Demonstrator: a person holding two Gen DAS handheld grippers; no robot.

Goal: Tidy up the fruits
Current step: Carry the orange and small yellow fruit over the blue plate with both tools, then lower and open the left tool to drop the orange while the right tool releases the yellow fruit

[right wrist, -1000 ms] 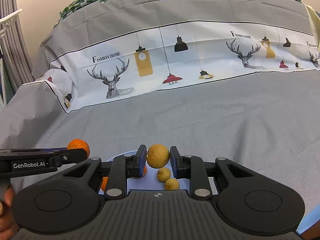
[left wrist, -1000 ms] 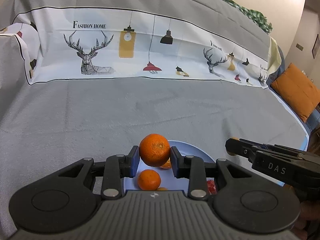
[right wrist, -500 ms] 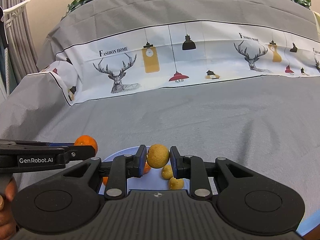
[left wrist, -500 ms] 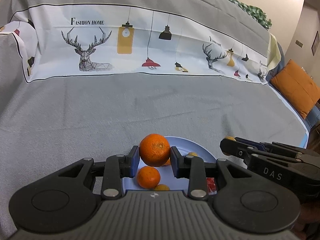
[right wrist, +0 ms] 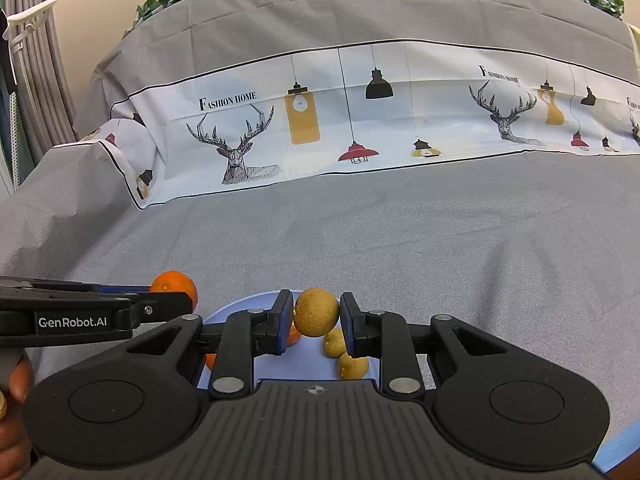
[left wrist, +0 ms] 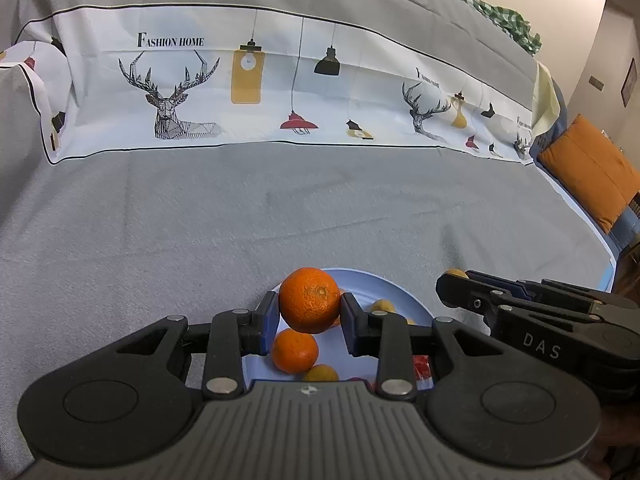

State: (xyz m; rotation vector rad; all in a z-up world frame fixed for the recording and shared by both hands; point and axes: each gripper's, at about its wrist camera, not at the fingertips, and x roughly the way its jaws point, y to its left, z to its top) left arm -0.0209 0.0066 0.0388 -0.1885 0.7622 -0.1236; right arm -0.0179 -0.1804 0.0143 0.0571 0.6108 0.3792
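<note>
A plate (left wrist: 384, 284) with fruit lies on the cloth (left wrist: 200, 220), below both tools, printed band (left wrist: 280, 92) behind.

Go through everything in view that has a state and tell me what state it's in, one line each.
left gripper: shut on orange, held above the plate
right gripper: shut on yellow fruit, held above the plate
blue plate: on the grey cloth, holding loose fruit

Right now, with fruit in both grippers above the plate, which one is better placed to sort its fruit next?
Hard to call: the left gripper holds an orange, the right gripper a yellow fruit, both over the blue plate.
</note>
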